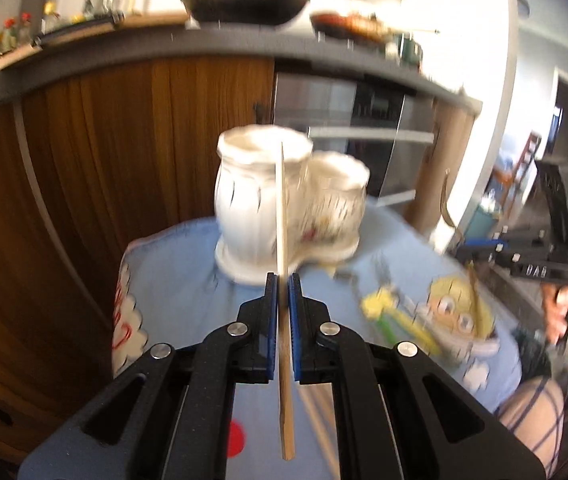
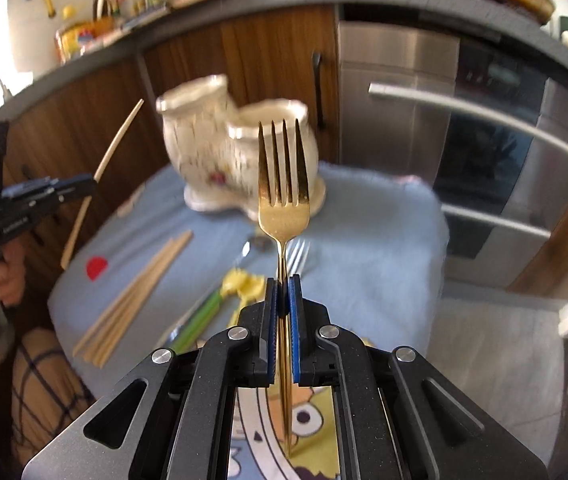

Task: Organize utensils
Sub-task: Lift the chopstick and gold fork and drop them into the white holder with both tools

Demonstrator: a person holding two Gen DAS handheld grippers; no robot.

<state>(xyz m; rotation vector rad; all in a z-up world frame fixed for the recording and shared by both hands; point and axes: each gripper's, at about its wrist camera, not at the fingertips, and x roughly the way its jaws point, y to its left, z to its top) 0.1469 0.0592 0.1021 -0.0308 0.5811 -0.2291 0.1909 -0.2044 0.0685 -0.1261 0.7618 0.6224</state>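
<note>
Both grippers loaded: left holds a chopstick, right holds a gold fork.

Left gripper (image 1: 283,280) jaws clamped on the chopstick (image 1: 283,216), which stands upright past the tips, in line with the taller cup of the white double holder (image 1: 262,200) ahead. Right gripper (image 2: 283,282) jaws clamped on the fork (image 2: 284,184) handle, tines up, holder (image 2: 224,160) beyond. Loose chopsticks (image 2: 136,292) lie left of the right jaws on the blue cloth (image 2: 364,260); a silver fork (image 2: 300,254) lies just ahead.

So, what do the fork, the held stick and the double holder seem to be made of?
Fork: likely metal with a polished gold finish; it reflects light. Stick in the left gripper: looks like pale wood or bamboo, matte. Holder: probably glazed ceramic, cream and glossy, though blurred.
</note>
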